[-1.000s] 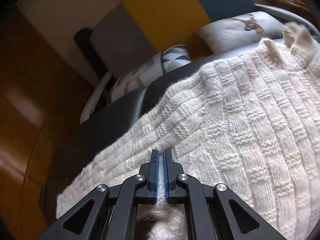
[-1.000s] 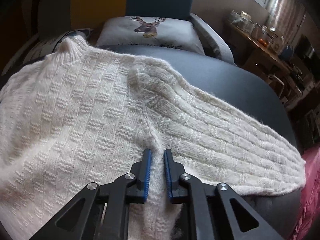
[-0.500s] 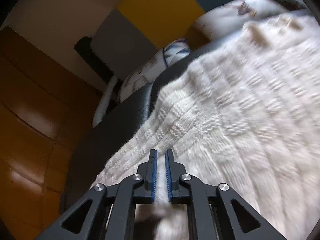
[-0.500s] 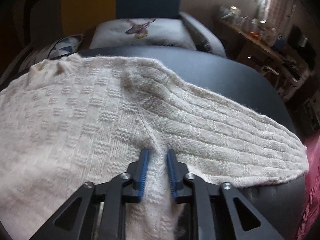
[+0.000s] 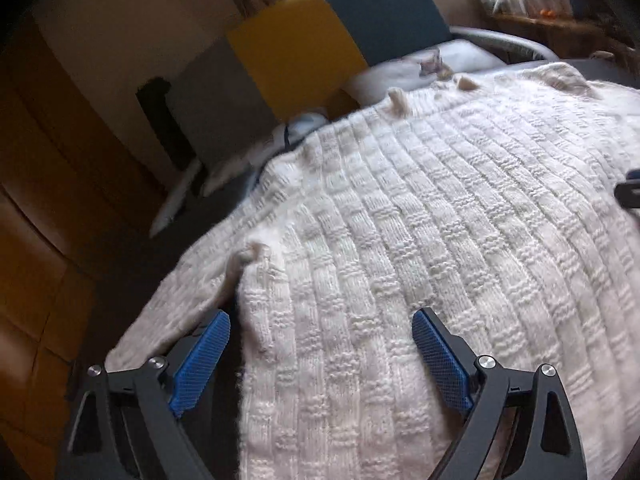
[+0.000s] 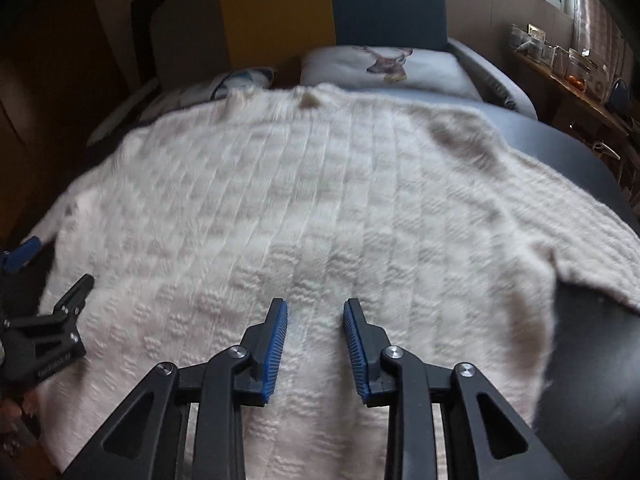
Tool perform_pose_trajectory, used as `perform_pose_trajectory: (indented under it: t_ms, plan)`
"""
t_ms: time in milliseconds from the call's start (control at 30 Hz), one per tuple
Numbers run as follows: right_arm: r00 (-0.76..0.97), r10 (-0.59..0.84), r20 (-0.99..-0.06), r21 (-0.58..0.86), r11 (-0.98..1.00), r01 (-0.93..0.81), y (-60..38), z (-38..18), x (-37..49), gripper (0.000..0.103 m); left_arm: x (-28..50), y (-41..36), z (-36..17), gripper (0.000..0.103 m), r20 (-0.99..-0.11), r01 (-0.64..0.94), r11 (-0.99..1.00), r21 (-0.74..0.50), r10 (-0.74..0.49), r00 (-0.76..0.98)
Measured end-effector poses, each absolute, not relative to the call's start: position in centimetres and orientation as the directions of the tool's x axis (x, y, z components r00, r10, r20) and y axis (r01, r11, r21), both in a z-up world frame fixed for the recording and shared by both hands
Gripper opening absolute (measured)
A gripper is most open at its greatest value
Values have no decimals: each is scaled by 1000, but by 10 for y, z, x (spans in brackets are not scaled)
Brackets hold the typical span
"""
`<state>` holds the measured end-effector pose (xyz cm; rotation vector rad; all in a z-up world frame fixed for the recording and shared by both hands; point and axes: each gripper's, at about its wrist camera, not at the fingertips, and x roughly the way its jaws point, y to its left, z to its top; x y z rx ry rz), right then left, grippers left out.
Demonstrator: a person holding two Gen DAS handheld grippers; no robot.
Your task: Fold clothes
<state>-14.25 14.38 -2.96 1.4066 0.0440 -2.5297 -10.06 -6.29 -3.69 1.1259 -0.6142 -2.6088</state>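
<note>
Sweater (image 5: 420, 240), cream and chunky-knit, lies spread flat across a dark rounded surface (image 6: 592, 360), its collar pointing toward the deer-print cushion (image 6: 384, 66) at the far end. A second ago the left claw (image 5: 320, 360) was clamped on a pinch of the knit; now its blue-padded fingers stand wide apart over the sweater's near edge, holding nothing. The right claw (image 6: 316, 340), which had the fabric between narrowly parted fingers, now has a broader gap and is also empty, hovering over the middle of the sweater's body. One sleeve, on the side of the sweater nearer the window, spreads outward and drapes over the surface edge. On the opposite side, a fold of knit doubles under beside the left claw's pad. From the right wrist view, the left claw shows at the sweater's near corner, away from the window. Behind the deer cushion stand yellow and teal seat backs (image 6: 332, 0), and a second patterned cushion (image 6: 240, 78) sits just beside it. A cluttered shelf (image 6: 568, 68) runs below the window, well apart from the sweater. Parts of both views are motion-blurred.
</note>
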Motion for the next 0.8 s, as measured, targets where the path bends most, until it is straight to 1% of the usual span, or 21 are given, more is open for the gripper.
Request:
perform_pose_trajectory:
  t_ms: [67,100,133,167,200,233,267,333,367,433,500,533,567,633,700,733,800]
  plan:
    - [-535,-166,-828,49,-973,226,139,-31,-134,29,-108,-72,-35,93,-664,40,-906,421,-338,-667]
    - [-545,-150,-825,34,-976,216,137,-32,-132,29,-112,-78,-35,87,-687,32,-924,380,-305,-659]
    - [-555,-134,-821,20,-978,207,135,-33,-130,26,-115,-83,-34,74,-709,25,-941,337,-271,-651]
    - [-564,-117,-818,5,-980,197,132,-33,-128,24,-119,-89,-34,68,-728,18,-956,294,-236,-643]
    - [-570,-99,-815,-13,-982,190,129,-33,-127,20,-119,-85,-34,60,-727,16,-955,297,-237,-644]
    - [-572,-91,-815,-16,-984,180,127,-34,-128,18,-119,-80,-35,55,-726,15,-954,301,-239,-645]
    - [-573,-89,-814,-9,-986,166,126,-35,-131,18,-124,-76,-36,53,-712,10,-941,338,-262,-651]
    - [-577,-84,-813,-4,-989,148,123,-36,-136,18,-133,-70,-39,52,-691,2,-921,390,-294,-660]
    - [-582,-76,-810,-11,-989,145,120,-38,-139,18,-135,-69,-40,52,-689,0,-918,397,-298,-660]
    - [-591,-60,-805,-34,-989,146,116,-38,-141,19,-135,-71,-38,53,-698,-6,-925,381,-283,-658]
    - [-590,-72,-805,-22,-988,151,118,-38,-141,21,-136,-76,-37,53,-711,-16,-937,350,-255,-655]
    - [-584,-88,-807,-3,-988,153,120,-37,-140,24,-134,-79,-33,56,-729,-24,-943,331,-239,-642]
    - [-566,-121,-815,38,-987,155,126,-33,-139,26,-132,-82,-30,56,-746,-32,-949,312,-224,-627]
    - [-534,-190,-824,127,-980,154,138,-25,-132,26,-114,-85,-29,57,-743,-21,-949,313,-231,-628]
    - [-538,-285,-793,248,-958,142,155,-10,-105,26,-96,-88,-27,60,-740,-9,-949,315,-239,-629]
    - [-534,-276,-799,243,-961,132,161,-6,-95,26,-88,-90,-27,63,-738,-3,-949,315,-243,-629]
    - [-514,-239,-824,213,-971,110,172,-5,-75,26,-70,-93,-26,64,-735,8,-949,316,-251,-629]
